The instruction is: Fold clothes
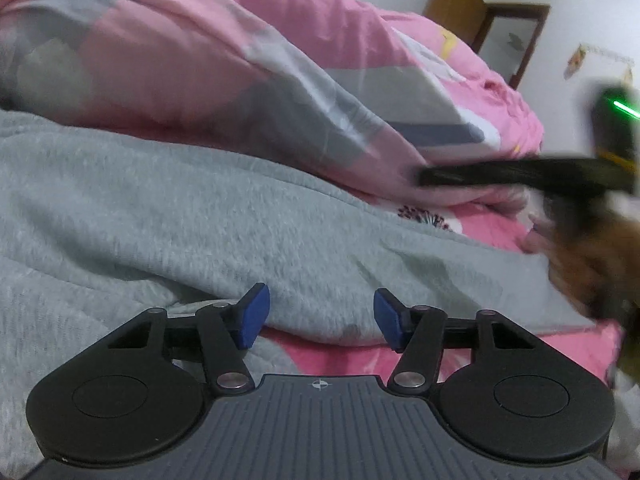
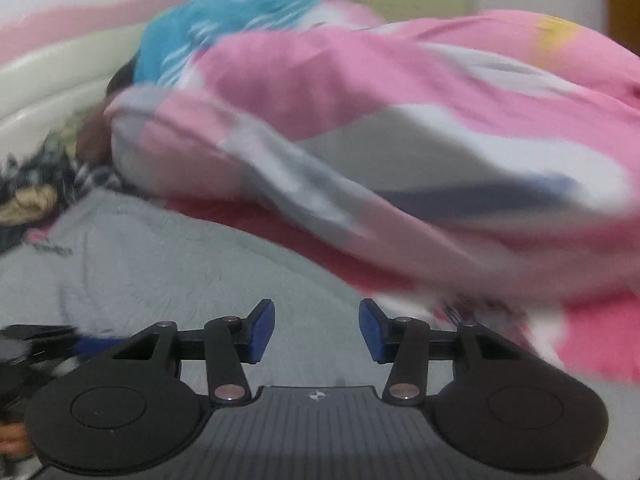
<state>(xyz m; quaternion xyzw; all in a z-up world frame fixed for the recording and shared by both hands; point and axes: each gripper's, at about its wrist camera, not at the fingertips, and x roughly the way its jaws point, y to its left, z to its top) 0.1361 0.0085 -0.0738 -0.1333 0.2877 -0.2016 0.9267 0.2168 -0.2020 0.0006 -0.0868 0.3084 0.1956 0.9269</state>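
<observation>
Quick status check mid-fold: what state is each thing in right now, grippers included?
Left gripper: open, blue pads clear of the cloth, nothing held.
Right gripper: open, nothing between the pads.
Grey fleece sweatshirt: spread over the bed, rumpled, not yet folded.
Pink and grey patterned quilt: bunched in a heap behind the sweatshirt.
Pink bedsheet: showing under the sweatshirt's near edge.
</observation>
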